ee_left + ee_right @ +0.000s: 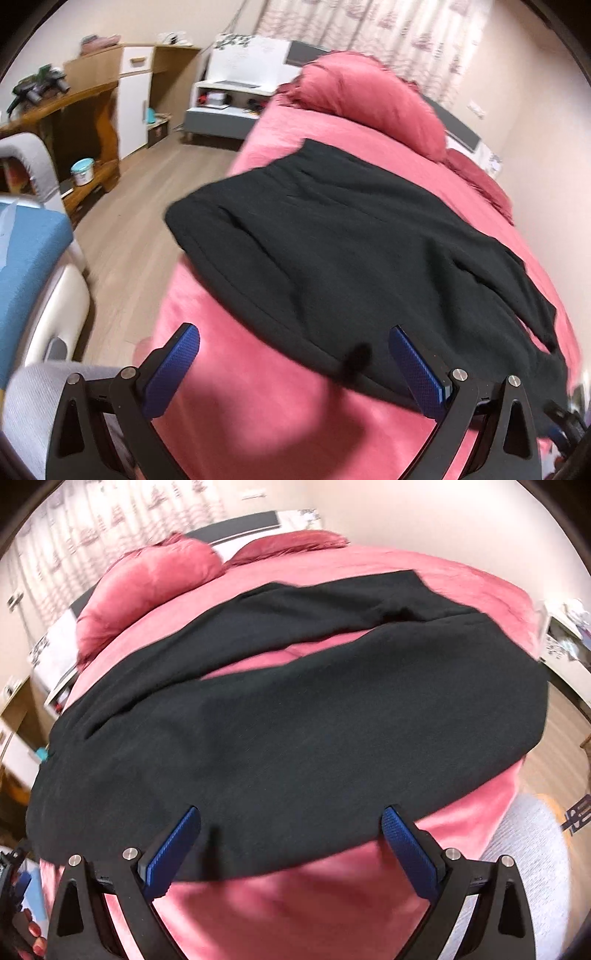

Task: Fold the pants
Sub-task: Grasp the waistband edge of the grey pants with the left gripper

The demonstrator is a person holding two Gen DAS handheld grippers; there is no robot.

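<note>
Black pants (332,236) lie spread flat across a pink bed (280,417), waistband toward the left bed edge, legs running right. In the right wrist view the pants (288,738) fill the middle, the two legs parted by a strip of pink sheet. My left gripper (293,339) is open and empty, hovering over the near hem of the pants. My right gripper (291,819) is open and empty, just above the near edge of the nearer leg. Both sets of blue pads stand wide apart.
Pink pillows (369,99) lie at the head of the bed. A wooden floor (147,206), a wooden desk (81,122), a white nightstand (229,103) and a blue-seated chair (29,258) stand left of the bed. A wall (443,513) runs along the far side.
</note>
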